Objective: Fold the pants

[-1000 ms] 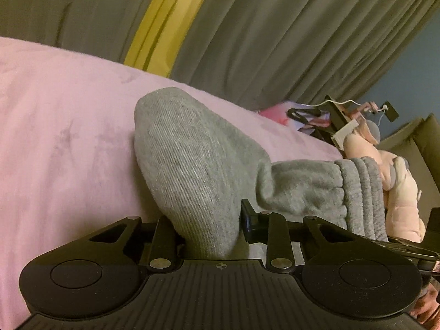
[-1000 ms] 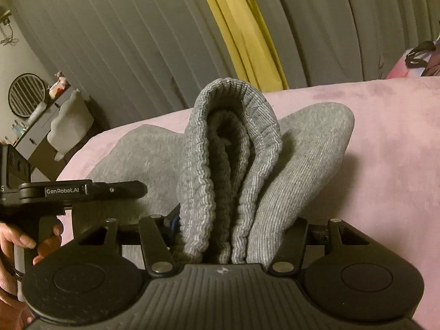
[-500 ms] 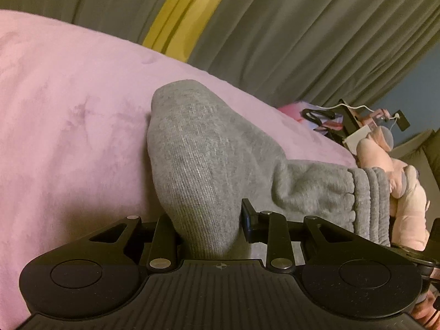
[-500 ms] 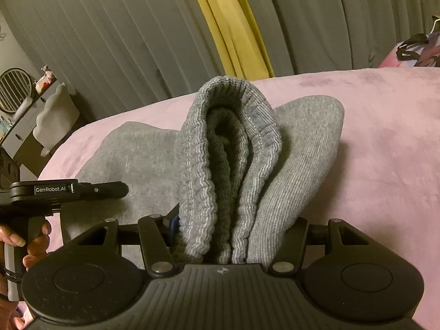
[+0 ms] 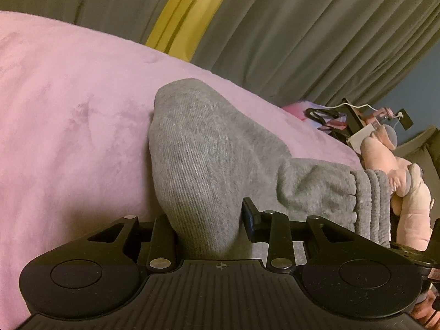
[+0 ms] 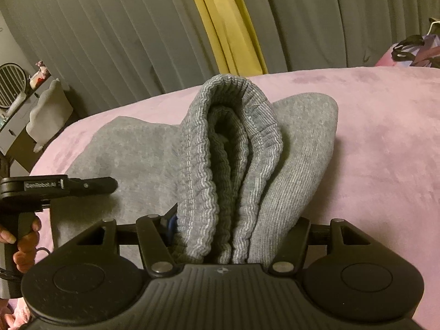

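Grey knit pants (image 5: 209,159) lie partly folded on a pink bed cover (image 5: 68,123). My left gripper (image 5: 206,220) is shut on a bunched fold of the pants; the ribbed waistband (image 5: 371,203) shows to its right. My right gripper (image 6: 233,228) is shut on the doubled ribbed waistband (image 6: 231,143), which stands up between the jaws. The rest of the pants (image 6: 123,154) spreads flat to the left on the cover (image 6: 385,137). The left gripper (image 6: 68,185) shows at the left edge of the right wrist view, held by a hand.
Grey curtains (image 6: 110,35) with a yellow panel (image 6: 228,22) hang behind the bed. A pink plush toy (image 5: 398,181) and hangers (image 5: 357,115) lie at the bed's right. A shelf with a fan (image 6: 11,85) stands at the left.
Both grippers, still holding the pants, have moved forward over the bed. The fabric lies lower and more of the pink cover shows.
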{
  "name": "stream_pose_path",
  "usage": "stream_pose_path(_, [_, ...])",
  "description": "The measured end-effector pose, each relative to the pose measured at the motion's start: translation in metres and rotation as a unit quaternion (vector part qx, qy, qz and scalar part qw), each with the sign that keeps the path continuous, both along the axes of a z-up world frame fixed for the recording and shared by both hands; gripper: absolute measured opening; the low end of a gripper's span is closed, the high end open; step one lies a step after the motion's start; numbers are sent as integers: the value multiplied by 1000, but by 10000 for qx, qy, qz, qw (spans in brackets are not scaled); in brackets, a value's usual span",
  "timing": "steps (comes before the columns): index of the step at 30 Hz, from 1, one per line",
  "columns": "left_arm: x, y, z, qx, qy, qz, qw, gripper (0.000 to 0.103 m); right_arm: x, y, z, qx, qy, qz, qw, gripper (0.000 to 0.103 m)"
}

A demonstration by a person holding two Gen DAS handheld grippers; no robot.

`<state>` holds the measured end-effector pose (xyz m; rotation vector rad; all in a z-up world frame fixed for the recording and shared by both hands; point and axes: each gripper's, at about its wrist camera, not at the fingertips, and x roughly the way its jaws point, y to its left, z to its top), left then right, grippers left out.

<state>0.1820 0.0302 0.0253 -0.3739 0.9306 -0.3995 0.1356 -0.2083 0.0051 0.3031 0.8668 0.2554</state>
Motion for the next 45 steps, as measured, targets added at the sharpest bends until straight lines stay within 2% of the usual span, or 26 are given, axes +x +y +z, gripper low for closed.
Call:
stream_pose_path(3, [0,2,-3,26,39,3,10000,47,3,-3,-8,22,91,-65,9999,64])
stream_pose_path(4, [0,1,-5,77,63,-37,9999,52,4,-4,-11,32,136,-99,9999,69])
stream_pose_path(5, [-1,-1,-8,147,96,-74,9998,54,7,-5,-16,24,224,-124,9997,70])
stream_pose_path(6, [-1,-2,-10,220,113,-98,9996,54,8,-6,-20,19,297,-147,9994,71])
stream_pose_path(8, [-2,-1,-12,230,125,-122,9996,54,12,-9,-27,92,452,-219,9987,80])
stream_pose_path(11, [-3,6,-14,-8,162,-107,9998,53,14,-20,-34,392,666,-450,9960,95])
stream_pose_path(14, [1,9,-22,-86,330,-18,9994,55,19,-27,-48,773,972,-522,9909,97])
stream_pose_path(15, [2,8,-26,-84,411,11,9991,55,19,-27,-51,833,948,-558,9904,98])
stream_pose_path(17, [0,8,-26,-112,398,68,9991,51,19,-23,-50,800,811,-553,9920,89])
stream_pose_path(18, [-1,8,-25,-136,356,64,9993,43,17,-20,-48,709,702,-516,9937,75])
stream_pose_path(19, [-5,8,-21,-110,243,53,9996,38,16,-16,-44,633,597,-411,9954,71])
stream_pose_path(22, [-15,6,-8,18,-57,20,10000,29,15,-11,-33,418,452,-242,9978,64])
stream_pose_path(27, [-30,14,8,-197,-116,-48,9997,27,12,-30,-21,880,473,-333,9944,61])
stream_pose_path(29, [-32,17,6,3,-131,51,9999,39,11,-37,-24,992,535,-444,9926,66])
stream_pose_path(31, [-33,19,3,556,-212,372,9975,52,6,-49,-28,963,665,-821,9897,82])
stream_pose_path(32, [-37,20,2,837,-306,490,9948,54,2,-53,-27,928,649,-1013,9884,87])
stream_pose_path(34, [-51,20,4,1037,-612,477,9916,58,-15,-62,-23,1051,466,-1304,9848,90])
stream_pose_path(36, [-73,17,7,1394,-989,431,9844,63,-36,-64,-17,1193,297,-1517,9808,90])
stream_pose_path(39, [-107,9,5,1931,-1479,255,9696,68,-76,-67,-16,1923,53,-1820,9643,90])
stream_pose_path(40, [-117,7,3,2008,-1560,201,9669,68,-88,-67,-21,2278,55,-1922,9545,90])
stream_pose_path(41, [-127,7,2,2010,-1602,155,9663,70,-100,-65,-33,2741,174,-2043,9396,90])
stream_pose_path(43, [-141,10,-2,1765,-1439,167,9736,74,-109,-60,-54,3346,389,-2147,9168,90])
stream_pose_path(45, [-149,13,-9,1362,-1150,216,9837,77,-114,-56,-68,3546,371,-2329,9048,90])
